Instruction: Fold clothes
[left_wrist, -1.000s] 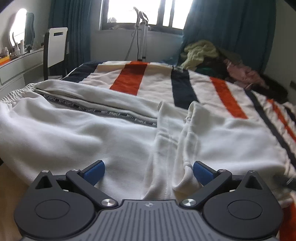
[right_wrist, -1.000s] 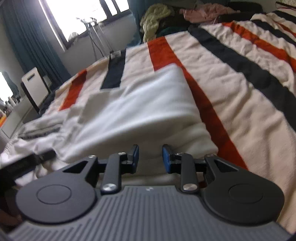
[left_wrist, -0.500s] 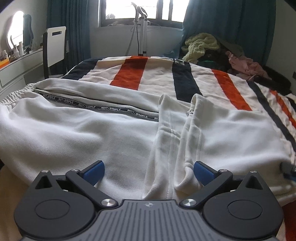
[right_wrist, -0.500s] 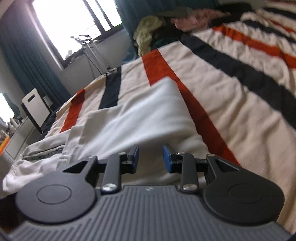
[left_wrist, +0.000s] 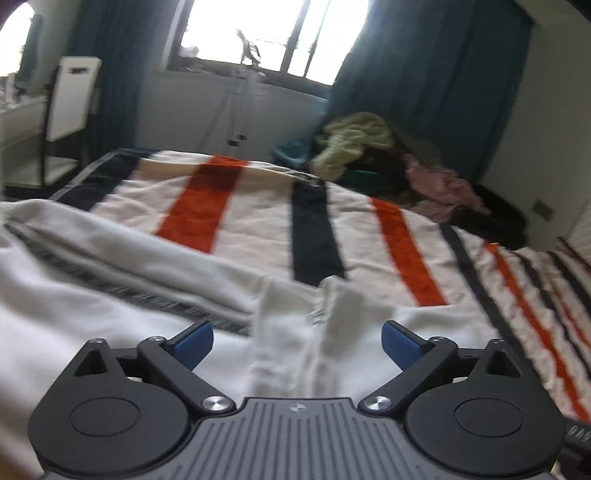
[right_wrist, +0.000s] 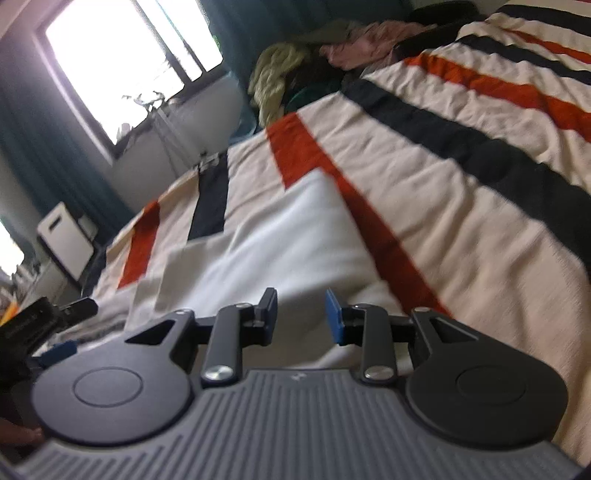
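Observation:
White sweatpants (left_wrist: 110, 332) with a grey lettered side stripe (left_wrist: 122, 291) lie spread over a striped bedspread (left_wrist: 258, 229). My left gripper (left_wrist: 297, 341) hovers low over them, its jaws wide and closing. A raised fold of the white cloth (left_wrist: 340, 306) stands between the blue pads (left_wrist: 194, 341), which do not touch it. My right gripper (right_wrist: 301, 314) sits at the near edge of the folded white leg (right_wrist: 295, 229). Its jaws are narrow, opening a little, with nothing pinched. In the right wrist view the left gripper's fingers (right_wrist: 79, 306) show at the left edge.
A heap of yellow-green, pink and dark clothes (left_wrist: 354, 144) fills the bed's far right corner. A white chair (left_wrist: 70, 99) and a desk stand at the left. A thin metal stand (left_wrist: 240, 92) rises under the window, between dark blue curtains.
The left gripper has lifted and tipped up, so the sweatpants sit lower in its view, and its jaws narrowed slightly. The right wrist rolled, tilting its view; the left gripper came back in at its left edge.

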